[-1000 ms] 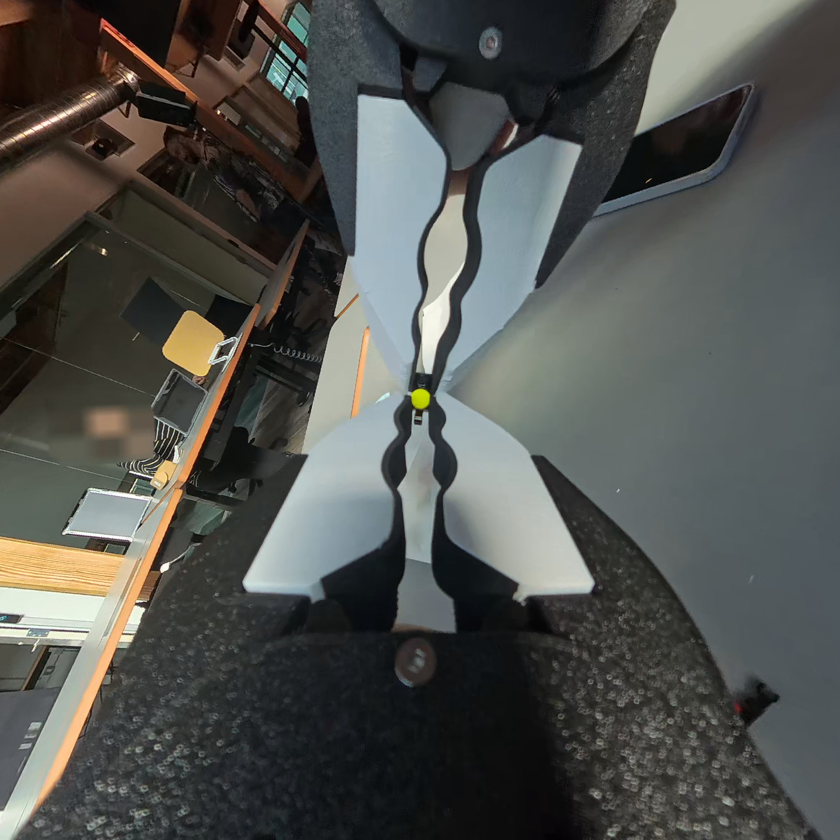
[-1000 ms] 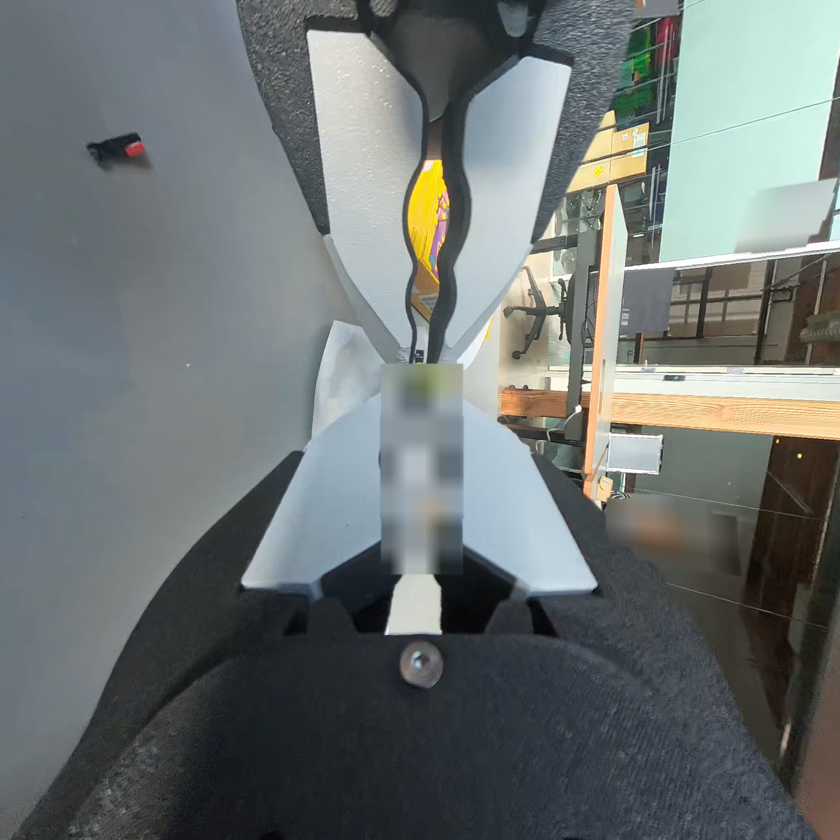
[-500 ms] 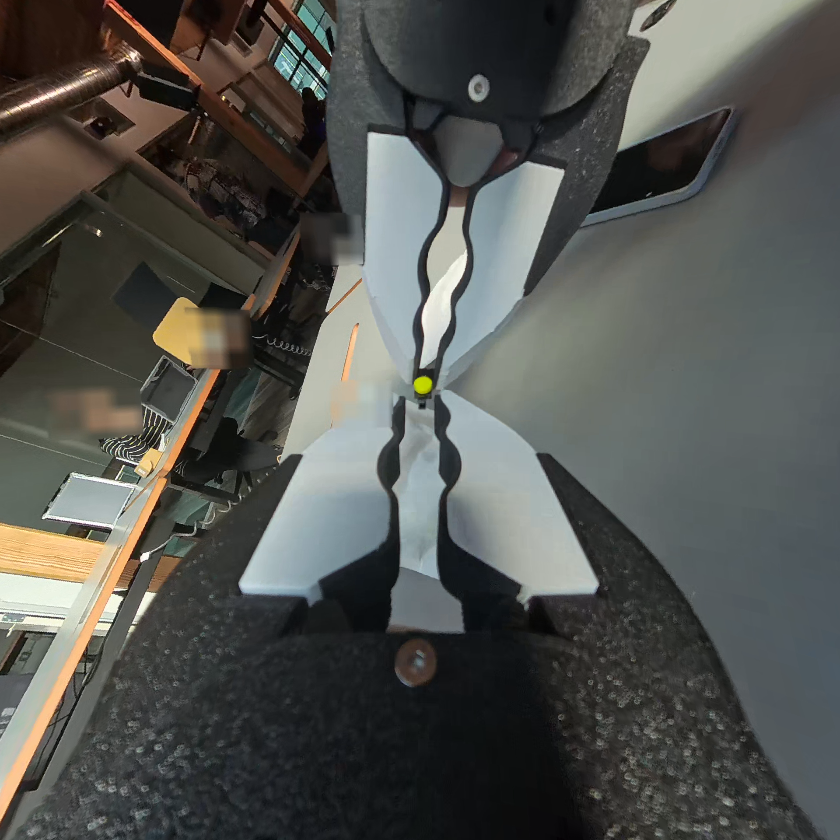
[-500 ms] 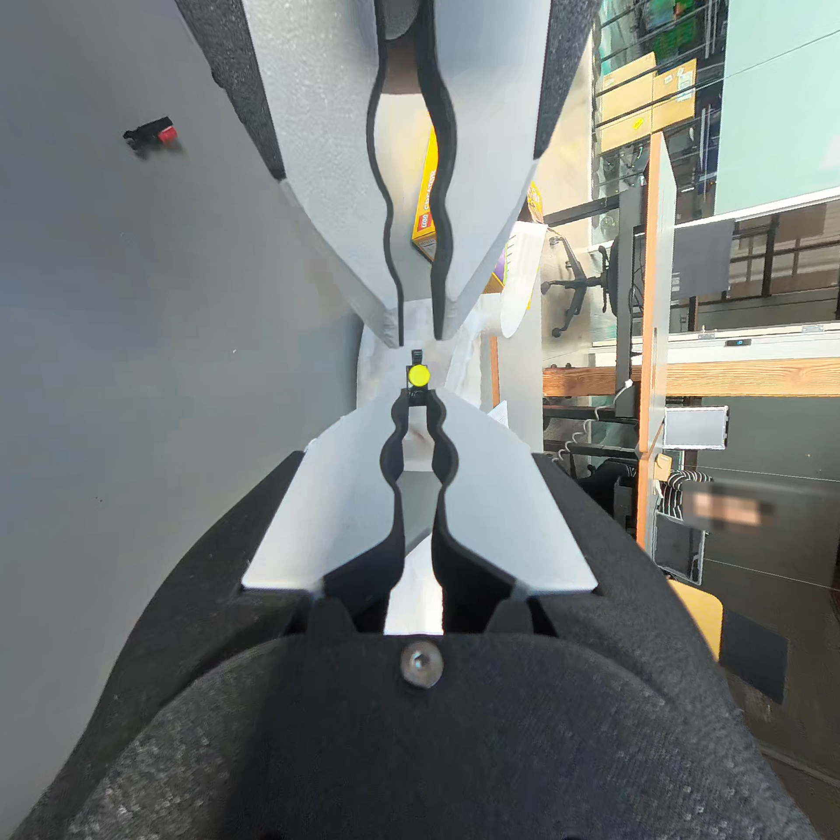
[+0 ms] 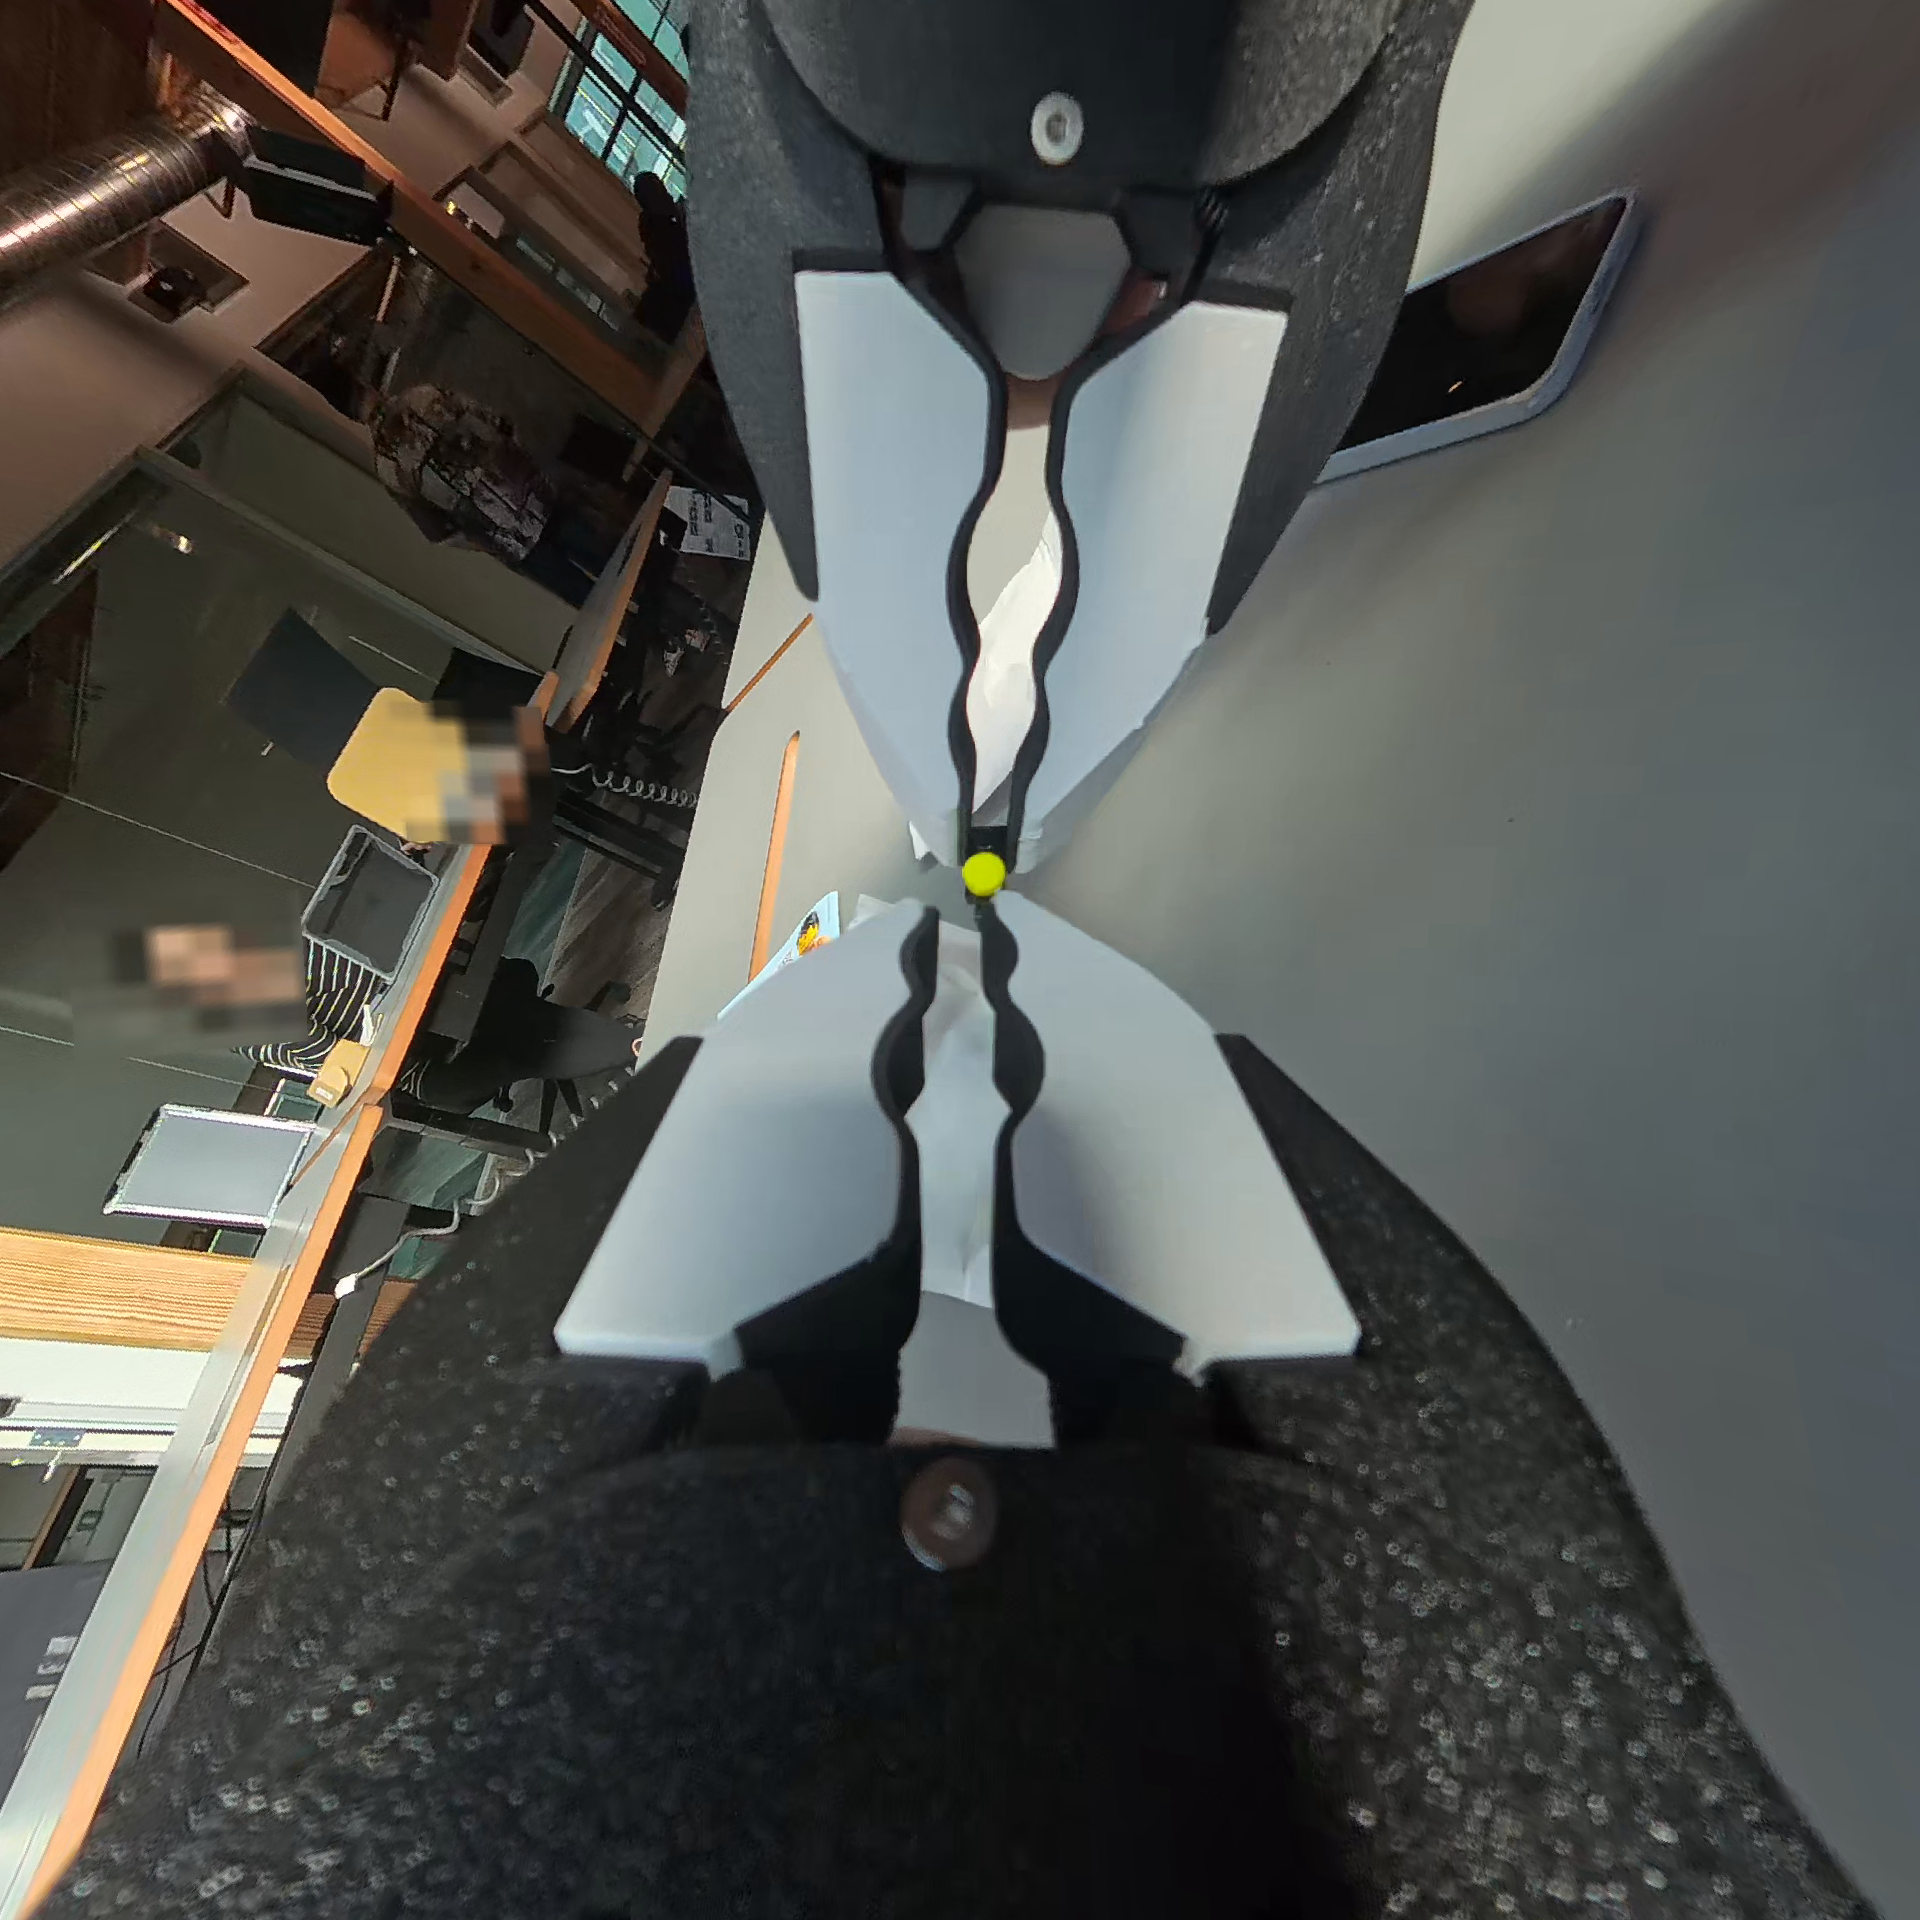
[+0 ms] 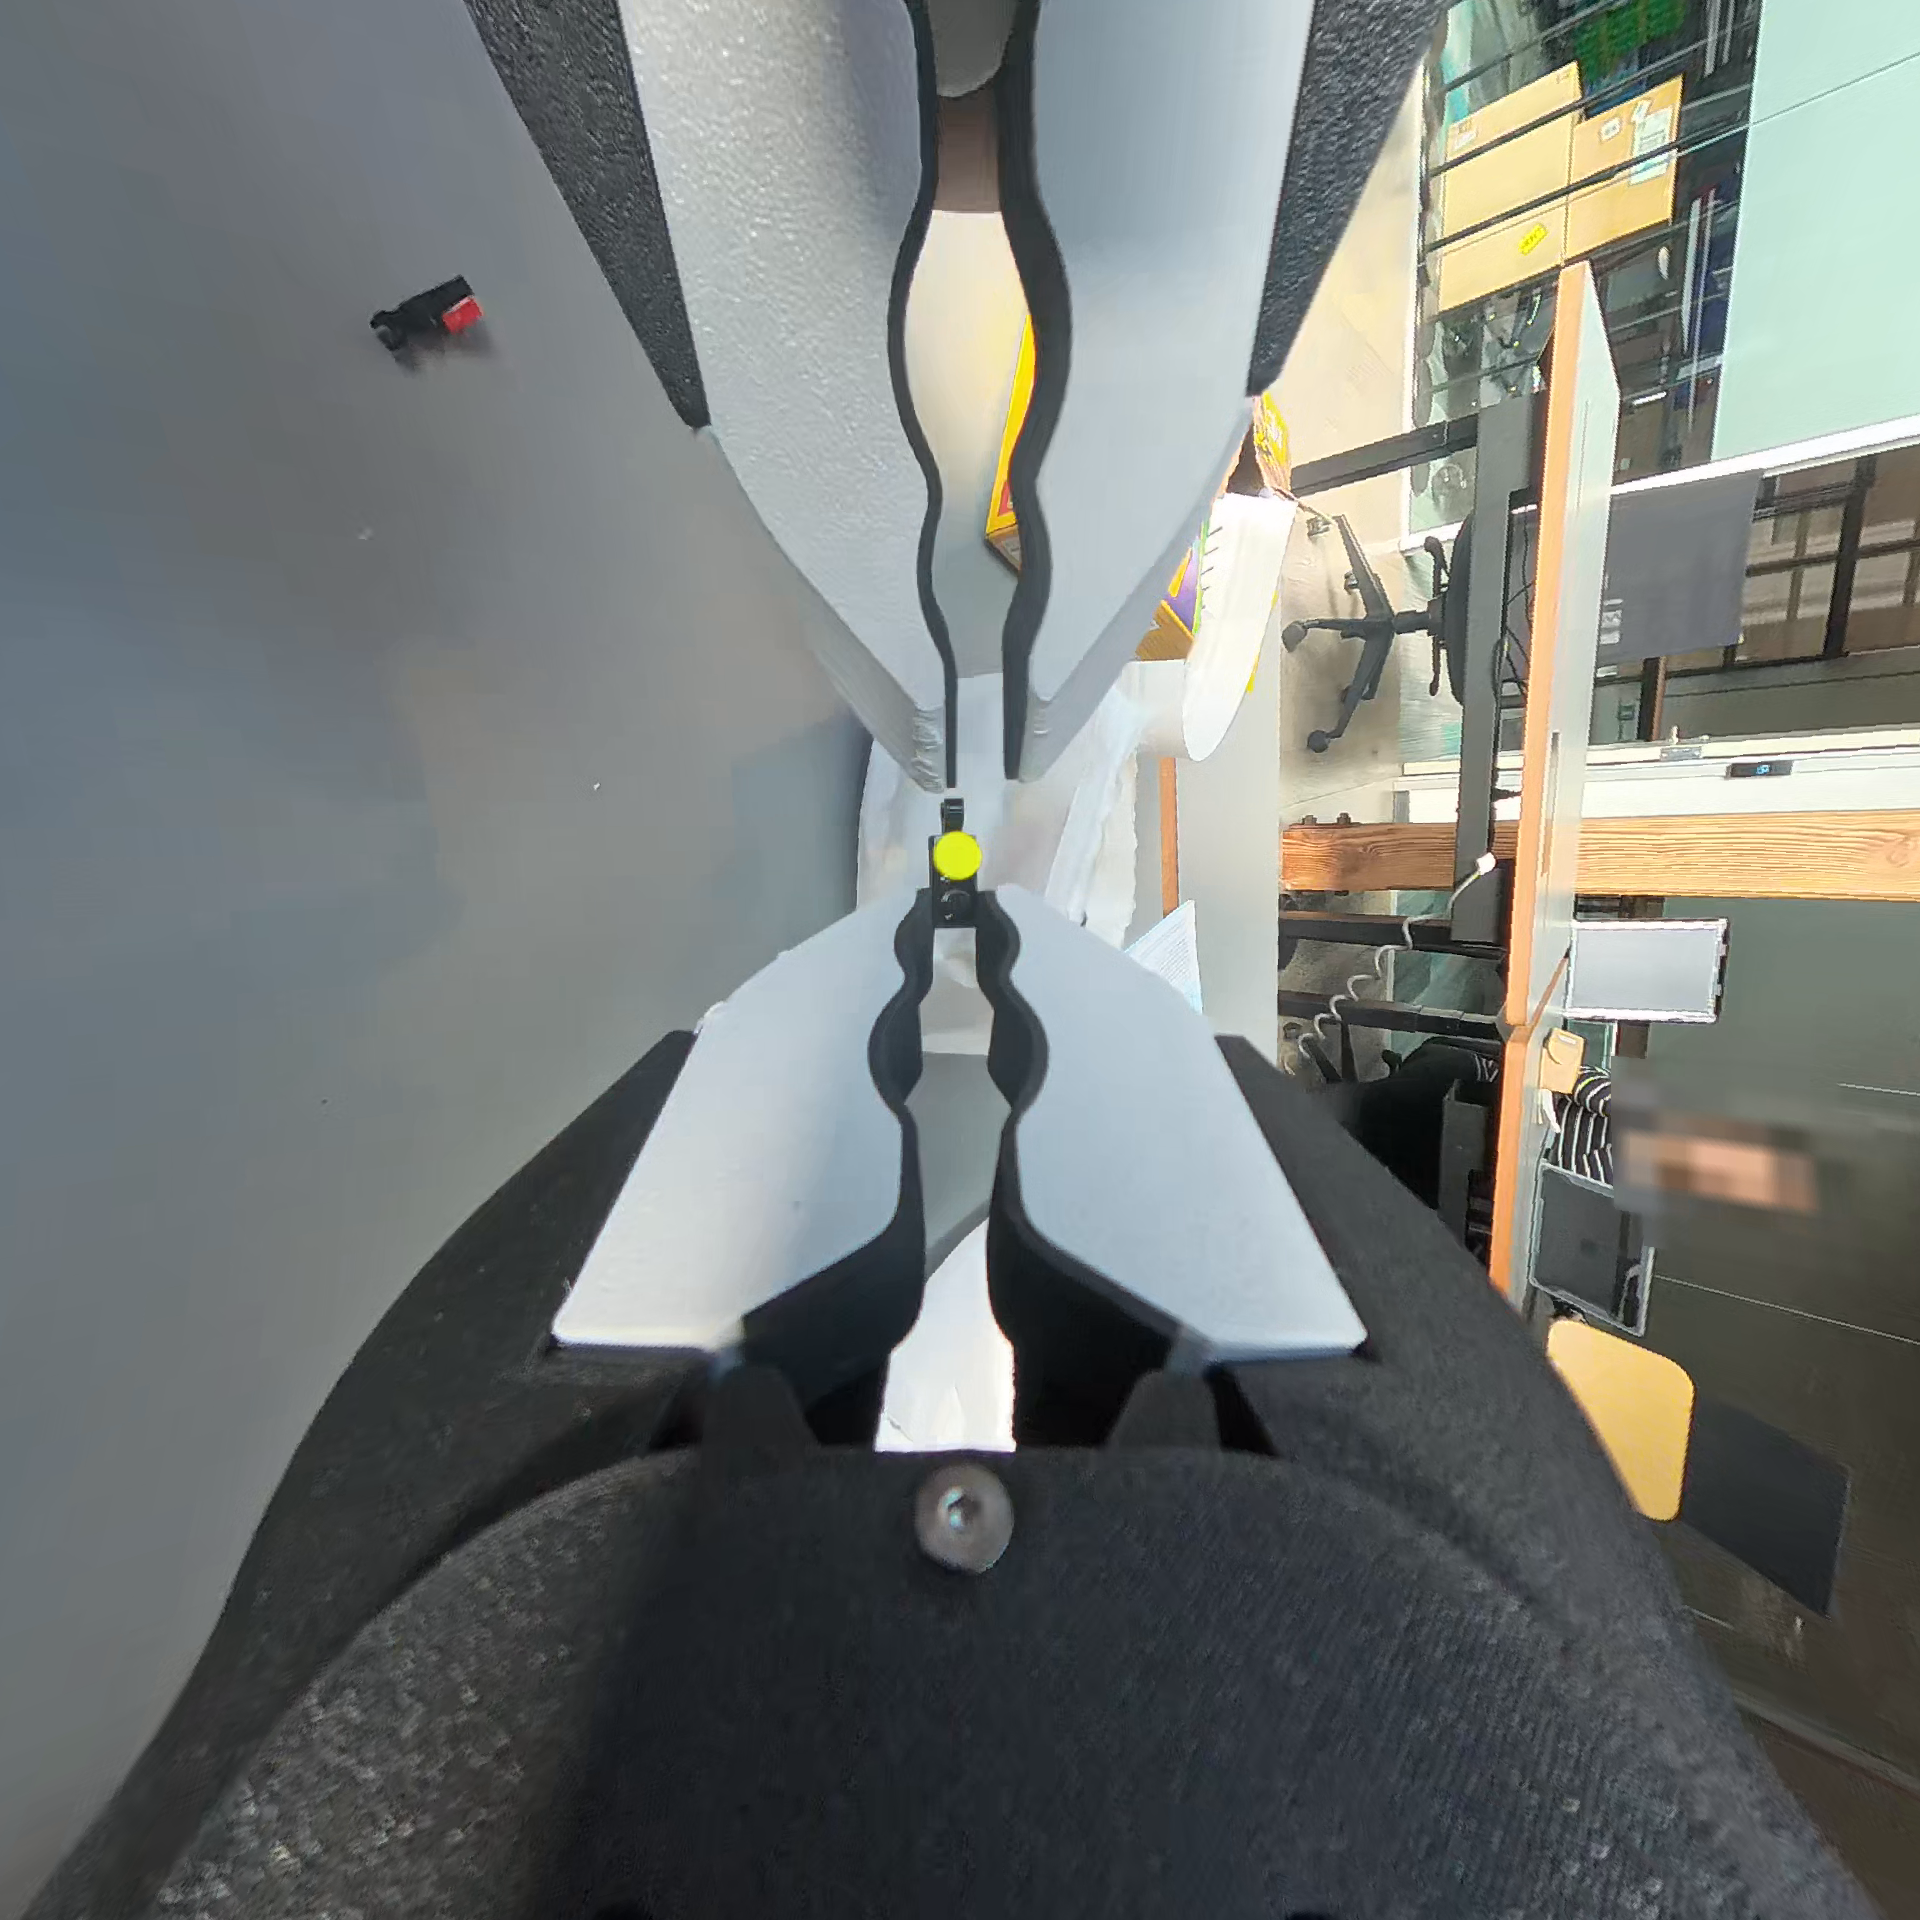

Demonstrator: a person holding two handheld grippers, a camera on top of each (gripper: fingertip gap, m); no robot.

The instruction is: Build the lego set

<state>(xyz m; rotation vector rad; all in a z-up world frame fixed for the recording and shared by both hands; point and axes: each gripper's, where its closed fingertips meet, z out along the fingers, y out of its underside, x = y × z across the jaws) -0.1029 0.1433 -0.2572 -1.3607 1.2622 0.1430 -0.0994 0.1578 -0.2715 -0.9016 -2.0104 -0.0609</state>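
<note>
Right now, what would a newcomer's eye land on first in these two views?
At centre, the right hand-held gripper pinches a tiny black lego piece with a round yellow stud, tip to tip with the left hand-held gripper, whose jaws stand slightly apart. Next, a small black-and-red lego piece lies alone on the grey table, upper left in the right wrist view.
</note>
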